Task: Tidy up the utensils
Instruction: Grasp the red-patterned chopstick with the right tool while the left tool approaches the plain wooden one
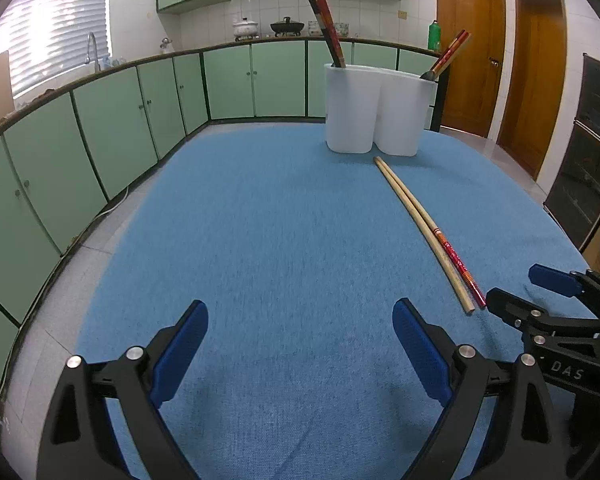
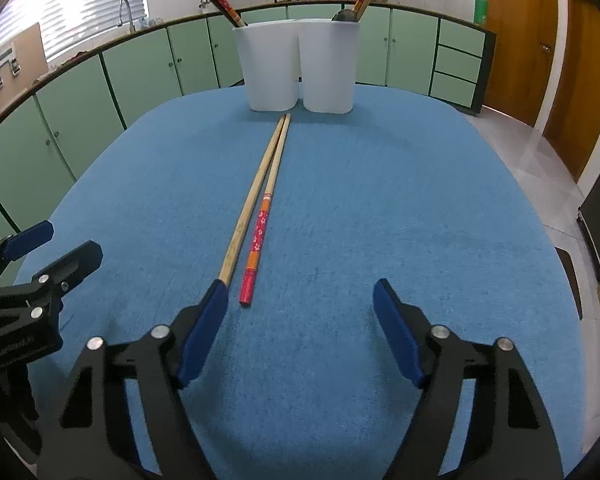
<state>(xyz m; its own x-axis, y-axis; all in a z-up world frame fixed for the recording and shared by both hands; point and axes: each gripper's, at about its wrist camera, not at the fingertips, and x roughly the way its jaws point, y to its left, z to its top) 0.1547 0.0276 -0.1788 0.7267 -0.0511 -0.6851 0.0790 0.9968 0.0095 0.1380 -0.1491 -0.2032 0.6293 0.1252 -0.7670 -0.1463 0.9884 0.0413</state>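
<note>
Both spread tools, left tool [image 1: 300, 344] and right tool [image 2: 300, 316] marked "DAS", flank chopsticks [image 2: 260, 208].

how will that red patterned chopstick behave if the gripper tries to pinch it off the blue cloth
The red patterned chopstick looks straight and rigid, so it probably won't flex. Long and thin, it likely weighs little and may pivot if pinched near its end. It lies flat on the blue cloth, so the pads have little height to grip.

hand-held gripper [image 2: 300, 292] | black frame | blue pads | silver screws
</note>
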